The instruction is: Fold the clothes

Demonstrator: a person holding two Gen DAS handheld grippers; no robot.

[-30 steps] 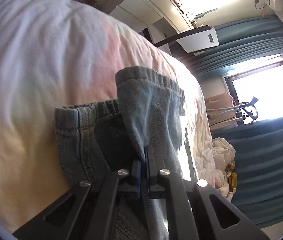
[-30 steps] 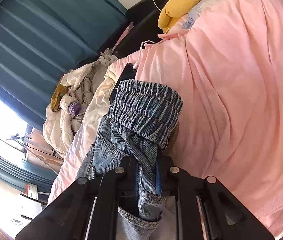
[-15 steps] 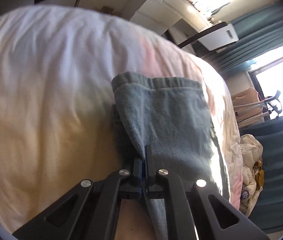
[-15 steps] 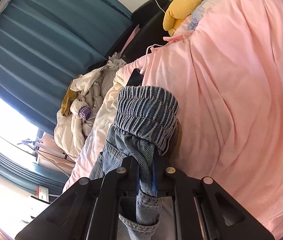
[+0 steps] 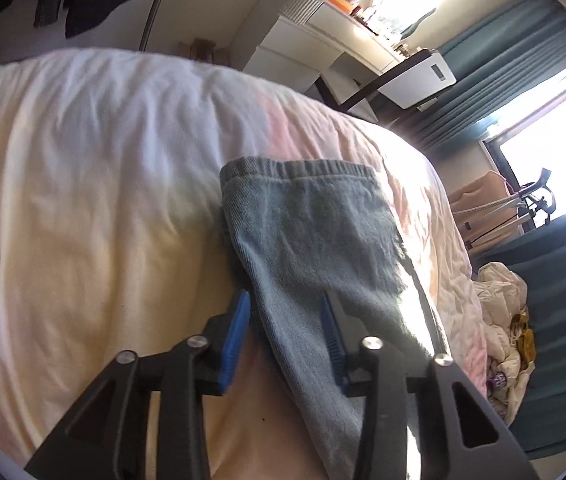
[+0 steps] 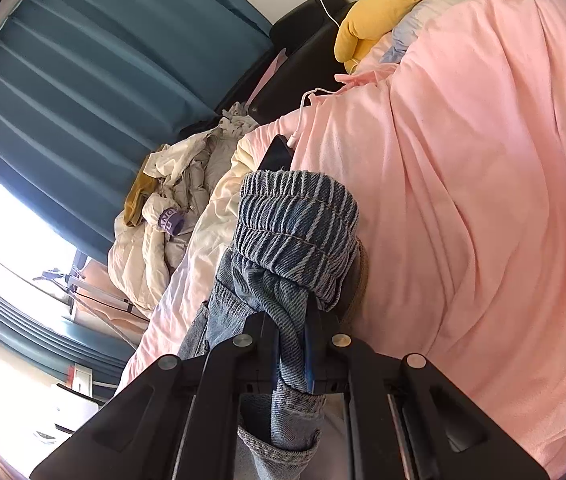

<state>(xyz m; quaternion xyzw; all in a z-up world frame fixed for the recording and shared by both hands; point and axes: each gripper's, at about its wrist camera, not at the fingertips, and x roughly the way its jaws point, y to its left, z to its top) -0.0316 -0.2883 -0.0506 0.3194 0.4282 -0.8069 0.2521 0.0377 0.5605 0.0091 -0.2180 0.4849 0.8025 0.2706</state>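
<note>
Jeans (image 5: 307, 240) lie folded on the bed (image 5: 83, 200), centre frame | left gripper (image 5: 287, 340) has just been opening, denim loose between its parted jaws | right gripper (image 6: 291, 344) clamps the bunched waistband (centre of its view) | step: setting down fold; next, likely release right side.
</note>
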